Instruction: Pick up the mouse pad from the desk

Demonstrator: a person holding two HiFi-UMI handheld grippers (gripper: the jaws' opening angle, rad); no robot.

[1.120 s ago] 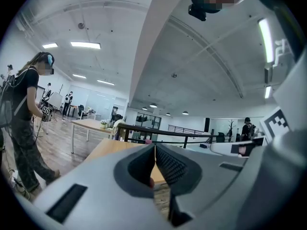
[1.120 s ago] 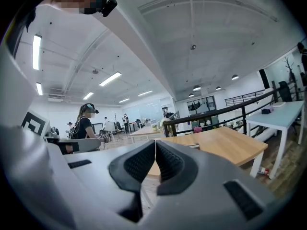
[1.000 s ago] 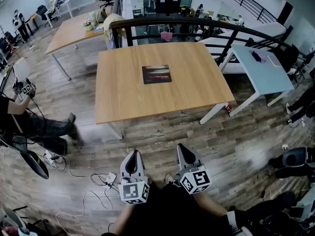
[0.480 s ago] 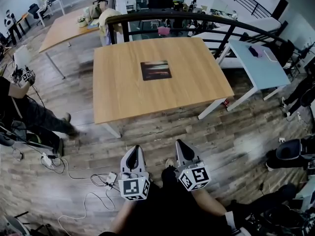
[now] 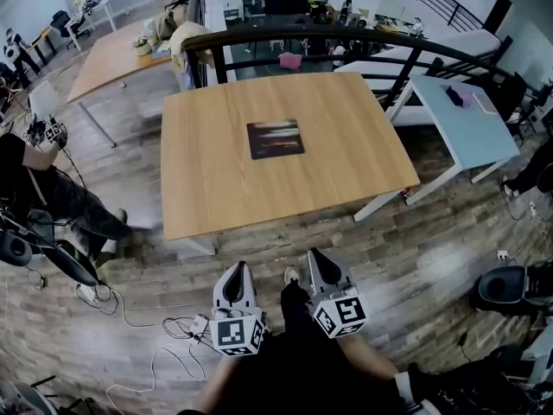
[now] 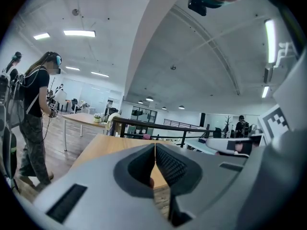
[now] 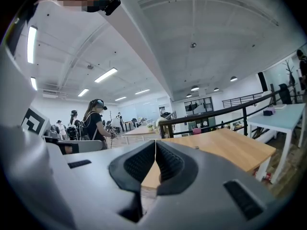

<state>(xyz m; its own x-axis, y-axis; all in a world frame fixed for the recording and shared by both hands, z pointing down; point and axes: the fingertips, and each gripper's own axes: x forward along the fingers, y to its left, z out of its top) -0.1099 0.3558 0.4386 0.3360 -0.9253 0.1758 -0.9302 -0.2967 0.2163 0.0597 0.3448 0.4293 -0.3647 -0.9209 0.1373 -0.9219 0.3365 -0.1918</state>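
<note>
A dark rectangular mouse pad [image 5: 276,138] lies flat near the middle of a square wooden desk [image 5: 207,188] in the head view. Both grippers hang over the floor in front of the desk's near edge, well short of the pad. My left gripper [image 5: 238,271] is shut with nothing between its pads. My right gripper [image 5: 316,255] is shut and empty too. In the left gripper view the gripper [image 6: 155,145] points at the desk top [image 6: 103,145]; the right gripper [image 7: 156,144] faces the desk [image 7: 225,147] likewise. The pad does not show in either gripper view.
A black railing [image 5: 346,37] runs behind the desk. A light blue table [image 5: 462,124] stands to the right, another wooden table [image 5: 112,54] at the back left. A person [image 5: 39,184] stands at the left. Cables and a power strip [image 5: 186,327] lie on the floor.
The desk and pad have come a little closer and larger in the head view as I stepped forward. Both grippers stay shut, side by side.
</note>
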